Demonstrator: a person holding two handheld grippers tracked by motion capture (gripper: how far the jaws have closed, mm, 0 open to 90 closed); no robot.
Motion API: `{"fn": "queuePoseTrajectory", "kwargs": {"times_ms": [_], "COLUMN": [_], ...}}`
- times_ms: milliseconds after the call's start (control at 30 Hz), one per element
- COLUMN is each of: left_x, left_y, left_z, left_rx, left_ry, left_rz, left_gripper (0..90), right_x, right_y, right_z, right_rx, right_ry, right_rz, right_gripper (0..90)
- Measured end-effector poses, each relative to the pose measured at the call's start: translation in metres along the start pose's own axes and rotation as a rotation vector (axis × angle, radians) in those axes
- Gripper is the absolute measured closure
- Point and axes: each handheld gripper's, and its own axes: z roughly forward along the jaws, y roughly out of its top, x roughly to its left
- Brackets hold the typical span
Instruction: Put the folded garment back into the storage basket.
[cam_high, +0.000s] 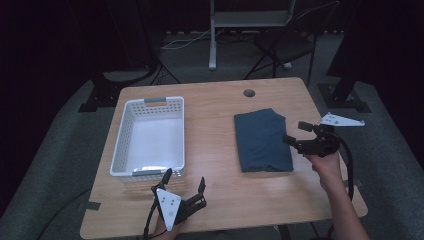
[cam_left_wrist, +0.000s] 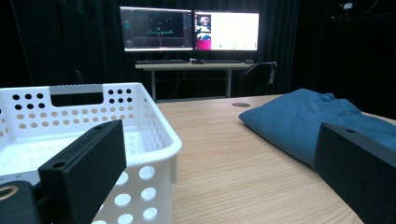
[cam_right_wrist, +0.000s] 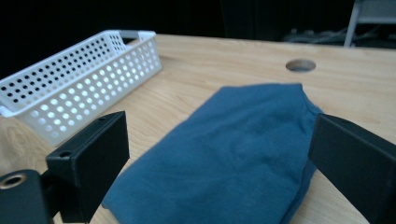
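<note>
Cloth: the folded blue cloth (cam_high: 263, 140) lies flat on the table (cam_high: 215, 150), well to the right of the white basket (cam_high: 131, 131), not yet lifted.
Right gripper: the right gripper (cam_high: 294, 133) sits at the cloth's right edge, jaws spread wide, pinching nothing.
Left gripper: the left gripper (cam_high: 185, 180) hovers just in front of the basket's near wall, jaws spread too, holding nothing.
Basket: nothing lying in it, near wall by the left jaws.
Step in hand, as I read it: getting a hold on the cloth.
Doing it well: slide one jaw under every folded layer at that edge, then close; a top-layer pinch would likely unfold it.
Watch: lift level toward the basket.
</note>
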Motion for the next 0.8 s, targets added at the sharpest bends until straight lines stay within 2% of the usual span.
{"fn": "queuePoseTrajectory", "kwargs": {"times_ms": [133,367,500,700,800], "left_x": [0.0,0.0,0.0,0.0,0.0], "left_y": [0.0,0.0,0.0,0.0,0.0], "left_z": [0.0,0.0,0.0,0.0,0.0], "left_rx": [0.0,-0.001,-0.001,-0.001,-0.001], "left_ry": [-0.002,-0.004,-0.007,-0.007,-0.007], "left_rz": [-0.001,-0.001,-0.001,-0.001,-0.001], "left_gripper": [4.2,4.2,4.2,4.2,4.2], "right_x": [-0.009,-0.024,-0.031,-0.043,-0.046], "right_y": [0.002,0.008,0.003,-0.006,-0.009], "right_z": [0.01,0.031,0.044,0.055,0.057], "right_rx": [0.042,0.112,0.158,0.194,0.207], "right_ry": [-0.023,-0.013,-0.034,-0.051,-0.057], "right_rz": [0.023,0.055,0.075,0.114,0.117], "right_gripper": [5.1,5.1,5.1,5.1,5.1]}}
